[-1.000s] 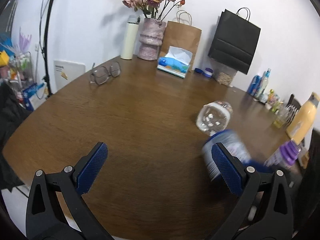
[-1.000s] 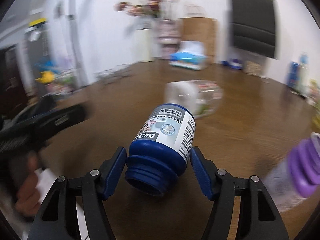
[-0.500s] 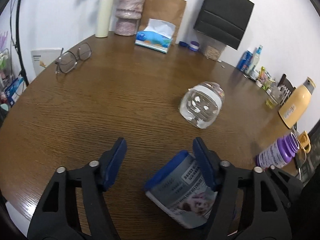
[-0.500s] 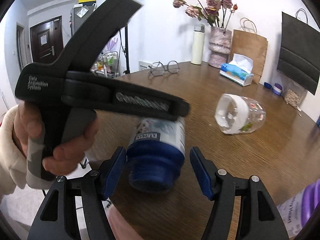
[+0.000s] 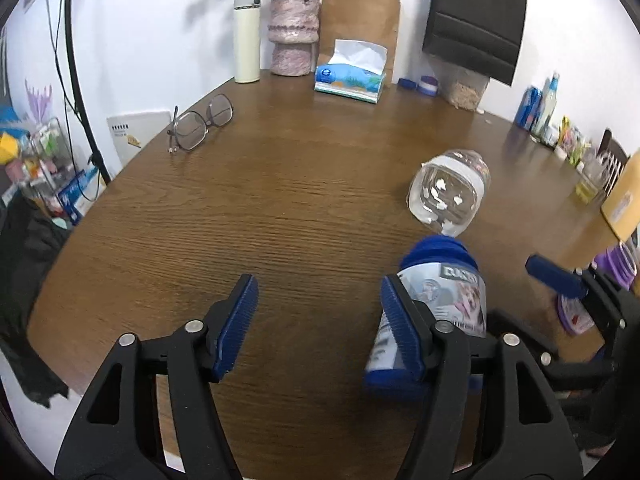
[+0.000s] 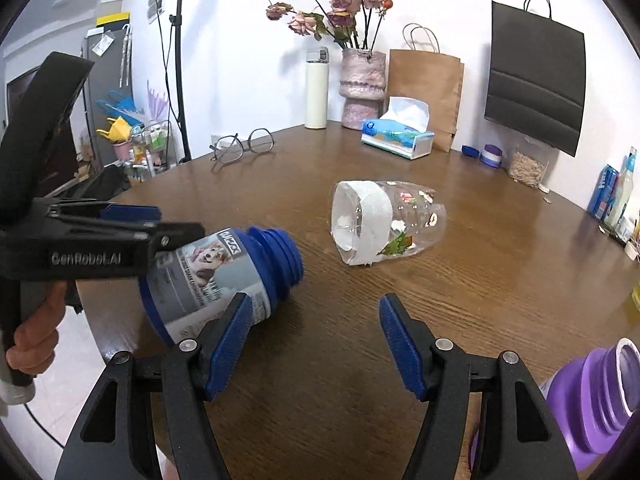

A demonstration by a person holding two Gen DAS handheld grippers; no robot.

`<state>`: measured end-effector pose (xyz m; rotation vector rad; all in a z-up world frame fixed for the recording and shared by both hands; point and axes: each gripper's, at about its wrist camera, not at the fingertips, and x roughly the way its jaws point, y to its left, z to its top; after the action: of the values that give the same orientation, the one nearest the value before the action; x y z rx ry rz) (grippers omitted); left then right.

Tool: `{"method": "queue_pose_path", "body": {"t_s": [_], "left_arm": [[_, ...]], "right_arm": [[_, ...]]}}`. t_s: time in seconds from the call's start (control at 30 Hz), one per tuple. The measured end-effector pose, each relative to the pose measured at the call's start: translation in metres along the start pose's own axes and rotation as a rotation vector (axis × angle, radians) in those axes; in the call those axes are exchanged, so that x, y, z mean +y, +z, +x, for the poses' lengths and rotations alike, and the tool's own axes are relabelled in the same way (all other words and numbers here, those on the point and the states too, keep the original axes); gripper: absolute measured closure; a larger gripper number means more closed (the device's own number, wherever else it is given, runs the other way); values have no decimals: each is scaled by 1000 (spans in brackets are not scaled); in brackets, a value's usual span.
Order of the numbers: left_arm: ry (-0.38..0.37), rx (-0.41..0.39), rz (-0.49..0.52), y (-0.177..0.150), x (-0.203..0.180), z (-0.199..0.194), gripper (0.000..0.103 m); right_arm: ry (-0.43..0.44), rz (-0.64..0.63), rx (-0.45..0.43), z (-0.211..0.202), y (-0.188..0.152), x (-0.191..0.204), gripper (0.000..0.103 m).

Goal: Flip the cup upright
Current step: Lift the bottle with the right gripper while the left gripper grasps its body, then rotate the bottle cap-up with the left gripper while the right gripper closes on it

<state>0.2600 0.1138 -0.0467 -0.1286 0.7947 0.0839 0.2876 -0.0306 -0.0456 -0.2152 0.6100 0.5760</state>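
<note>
A clear cup (image 6: 384,220) with a white taped band lies on its side mid-table, its mouth towards me; it also shows in the left wrist view (image 5: 448,196). A blue jar (image 6: 224,276) with a dog label lies tilted near the table's front edge, neck pointing at the cup. My right gripper (image 6: 314,340) is open and empty, its left finger just in front of the jar. My left gripper (image 5: 318,324) is open too; the jar (image 5: 440,300) rests outside its right finger, touching or nearly so.
A purple bottle (image 6: 592,400) stands at my near right. Glasses (image 6: 242,146), a tissue box (image 6: 396,136), a vase (image 6: 362,84), a white flask (image 6: 317,88) and paper bags line the far side. A hand (image 6: 32,336) holds the left gripper (image 6: 160,224).
My right gripper opened and let go of the blue jar, which now lies on the table. The jar went from between the left jaws to outside them.
</note>
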Motion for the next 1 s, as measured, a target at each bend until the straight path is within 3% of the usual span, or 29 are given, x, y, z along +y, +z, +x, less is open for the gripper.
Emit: {"method": "queue_pose_path", "body": {"t_s": [0.1, 0.17, 0.23, 0.33, 0.37, 0.4, 0.43, 0.57, 0.67, 0.8, 0.9, 1.0], "left_arm": [[-52, 18, -14, 4, 1, -8, 35], [-141, 45, -23, 9, -3, -11, 29], [-232, 105, -12, 13, -12, -6, 21], [-266, 237, 48, 13, -31, 15, 18], [-284, 288, 67, 14, -37, 24, 19], [-285, 323, 83, 13, -42, 30, 27], [-281, 354, 109, 13, -49, 37, 43], [-226, 350, 201, 11, -67, 36, 44], [-227, 245, 214, 15, -77, 15, 44], [-219, -22, 227, 36, -88, -29, 44], [-226, -221, 207, 58, -100, -59, 44], [-261, -400, 198, 74, -114, -78, 44]], "right_arm": [[-8, 5, -9, -3, 2, -3, 32], [-23, 5, -25, -10, 3, -7, 32], [-47, 1, -47, -20, 5, -11, 32], [-57, 9, -78, -38, 8, -19, 32], [-60, 8, -86, -44, 8, -20, 32], [-66, 6, -90, -46, 8, -22, 32], [-75, 2, -98, -52, 8, -23, 32], [-77, 23, -112, -64, 6, -31, 32], [-67, 51, -122, -73, 7, -41, 32], [-8, 107, -171, -92, 24, -61, 32], [109, 160, -223, -106, 49, -87, 32], [242, 221, -240, -114, 85, -116, 19]]}}
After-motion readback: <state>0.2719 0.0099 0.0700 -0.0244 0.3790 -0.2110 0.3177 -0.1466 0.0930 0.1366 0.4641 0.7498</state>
